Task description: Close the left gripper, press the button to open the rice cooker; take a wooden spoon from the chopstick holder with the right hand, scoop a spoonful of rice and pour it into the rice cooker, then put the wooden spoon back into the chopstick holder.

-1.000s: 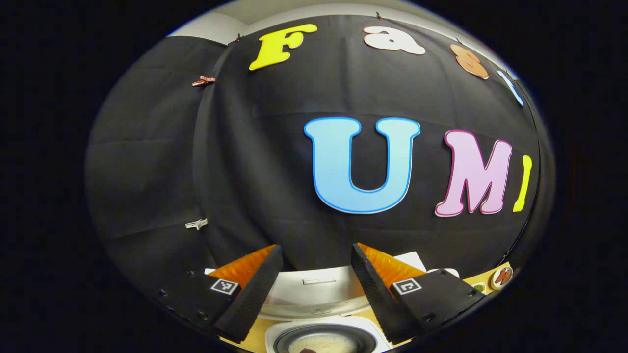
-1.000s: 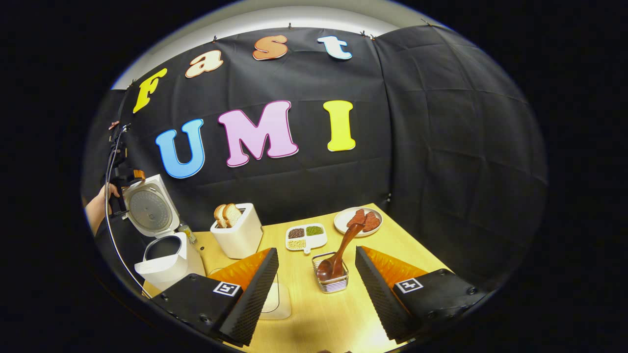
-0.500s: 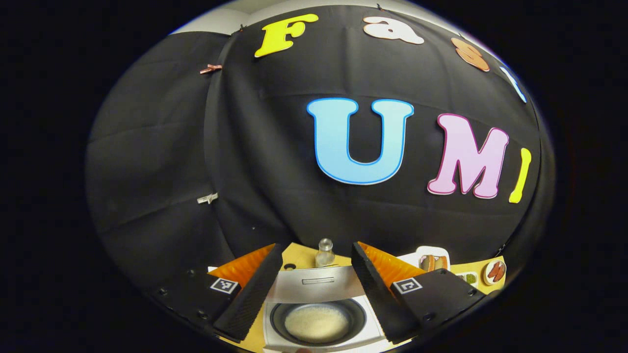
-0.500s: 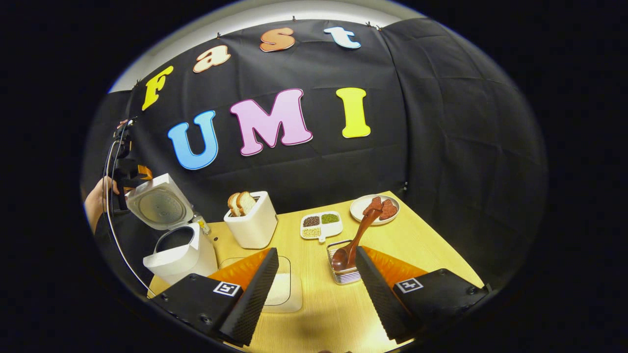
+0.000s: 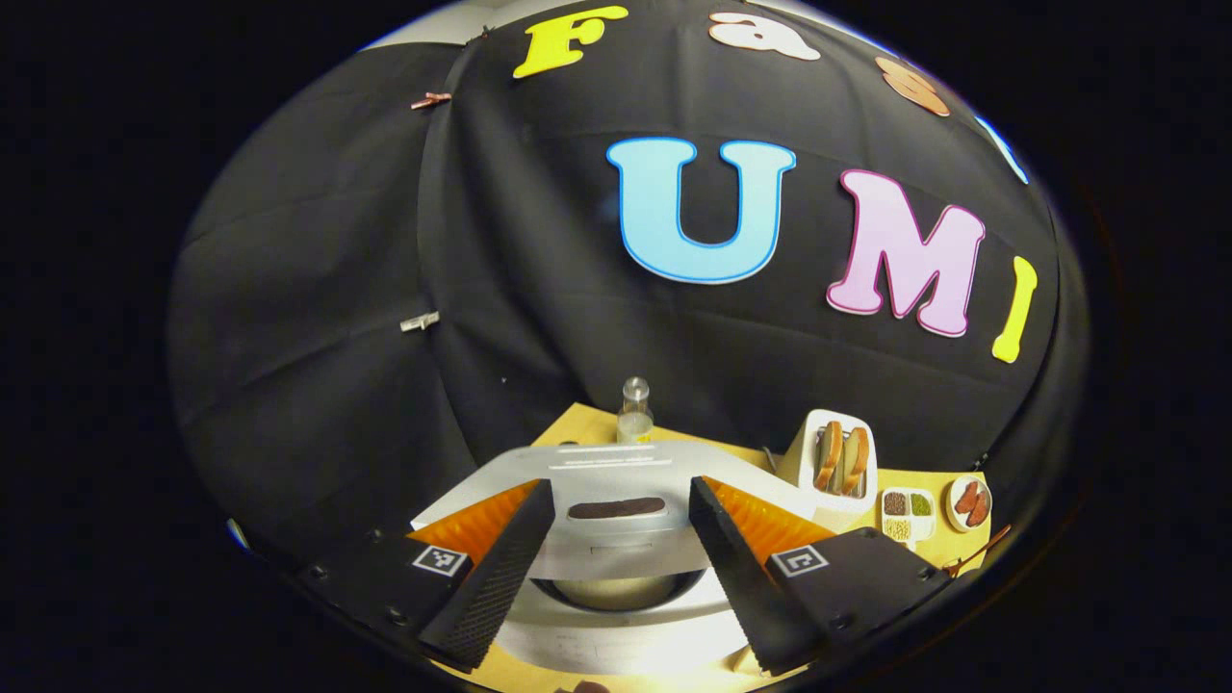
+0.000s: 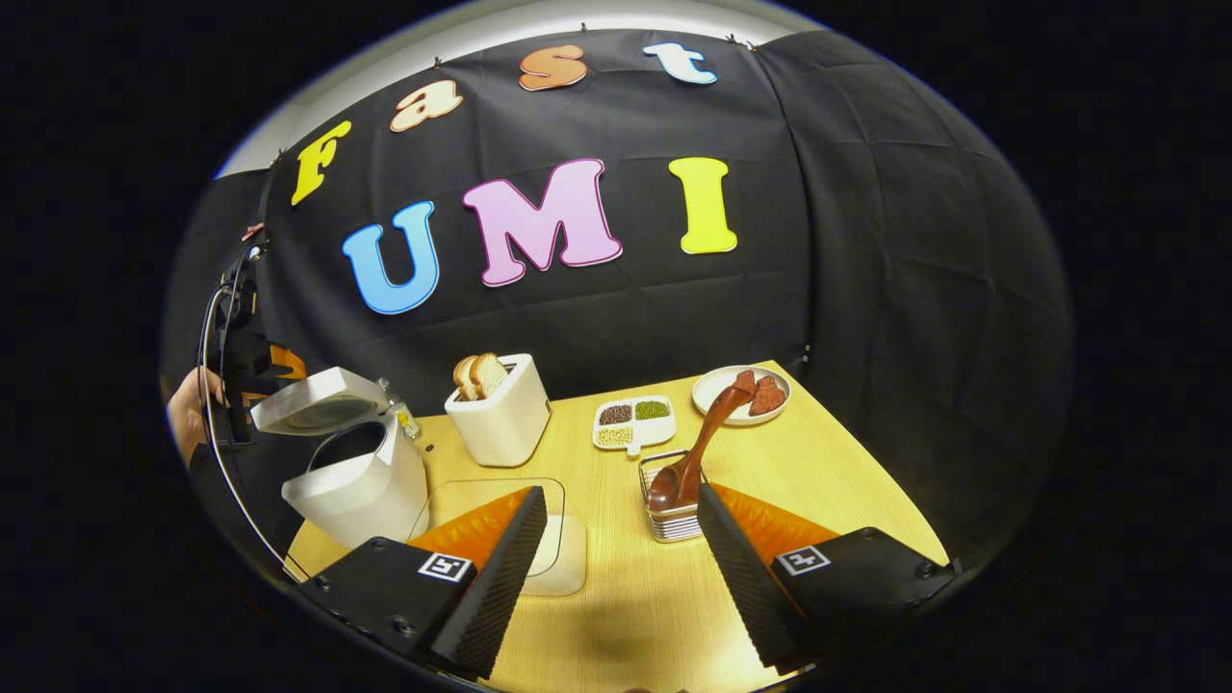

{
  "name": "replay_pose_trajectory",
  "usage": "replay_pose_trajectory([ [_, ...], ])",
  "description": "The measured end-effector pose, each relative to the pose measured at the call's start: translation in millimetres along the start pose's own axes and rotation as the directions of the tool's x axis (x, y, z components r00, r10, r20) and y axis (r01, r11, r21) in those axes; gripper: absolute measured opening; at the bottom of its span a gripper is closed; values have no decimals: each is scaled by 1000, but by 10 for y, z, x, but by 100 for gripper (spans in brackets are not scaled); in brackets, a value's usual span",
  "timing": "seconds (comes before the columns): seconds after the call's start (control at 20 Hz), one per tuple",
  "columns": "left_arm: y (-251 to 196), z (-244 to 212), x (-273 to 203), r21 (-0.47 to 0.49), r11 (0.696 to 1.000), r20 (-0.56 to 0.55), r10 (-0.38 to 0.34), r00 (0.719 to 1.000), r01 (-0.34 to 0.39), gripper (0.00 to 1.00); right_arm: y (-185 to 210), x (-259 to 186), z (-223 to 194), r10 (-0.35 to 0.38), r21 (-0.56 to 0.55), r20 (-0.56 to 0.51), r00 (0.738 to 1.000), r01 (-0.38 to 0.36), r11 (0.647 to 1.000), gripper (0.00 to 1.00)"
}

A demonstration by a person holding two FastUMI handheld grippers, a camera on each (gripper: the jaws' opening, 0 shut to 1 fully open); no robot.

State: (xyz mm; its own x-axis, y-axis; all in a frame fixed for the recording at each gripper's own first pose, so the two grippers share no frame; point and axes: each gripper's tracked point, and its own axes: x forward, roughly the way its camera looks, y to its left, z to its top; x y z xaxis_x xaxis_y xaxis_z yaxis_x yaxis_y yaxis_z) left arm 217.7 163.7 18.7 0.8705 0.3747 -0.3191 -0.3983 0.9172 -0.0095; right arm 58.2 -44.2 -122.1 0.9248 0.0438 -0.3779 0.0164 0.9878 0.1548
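Observation:
The white rice cooker (image 5: 616, 640) sits right under my left gripper (image 5: 621, 489), which is open with its fingers either side of the cooker's lid (image 5: 616, 472). The lid hangs half lowered over the pot, where some rice shows. In the right gripper view the cooker (image 6: 361, 481) stands at the table's left with its lid (image 6: 318, 399) tilted low. A hand (image 6: 188, 409) holds the left gripper behind it. The wooden spoon (image 6: 707, 448) leans in the wire chopstick holder (image 6: 669, 520), bowl down. My right gripper (image 6: 621, 496) is open, with the holder just inside its right finger.
A clear rice tray (image 6: 553, 549) lies by my right gripper's left finger. A white toaster with bread (image 6: 500, 414), a divided dish of beans (image 6: 632, 423) and a plate of sausages (image 6: 741, 395) line the back of the wooden table (image 6: 828, 481). A small bottle (image 5: 633, 414) stands behind the cooker.
The cooker's lid has swung down from upright to half lowered. The left gripper's view has tipped down toward the table. The right gripper has drawn back slightly; the spoon stays in the holder.

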Motion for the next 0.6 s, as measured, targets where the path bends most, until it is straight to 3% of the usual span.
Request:
replay_pose_trajectory([
  [0.5, -25, -1048, 230, 33, 999, -161, 15, 987, -9, 100, -199, 52, -62, -19, -1, -13, 1000, 19, 1000, 99],
  [0.6, -28, -1108, 244, 67, 998, -140, 9, 990, 0, 100, -206, 71, -73, -23, 0, -17, 1000, 23, 1000, 98],
])
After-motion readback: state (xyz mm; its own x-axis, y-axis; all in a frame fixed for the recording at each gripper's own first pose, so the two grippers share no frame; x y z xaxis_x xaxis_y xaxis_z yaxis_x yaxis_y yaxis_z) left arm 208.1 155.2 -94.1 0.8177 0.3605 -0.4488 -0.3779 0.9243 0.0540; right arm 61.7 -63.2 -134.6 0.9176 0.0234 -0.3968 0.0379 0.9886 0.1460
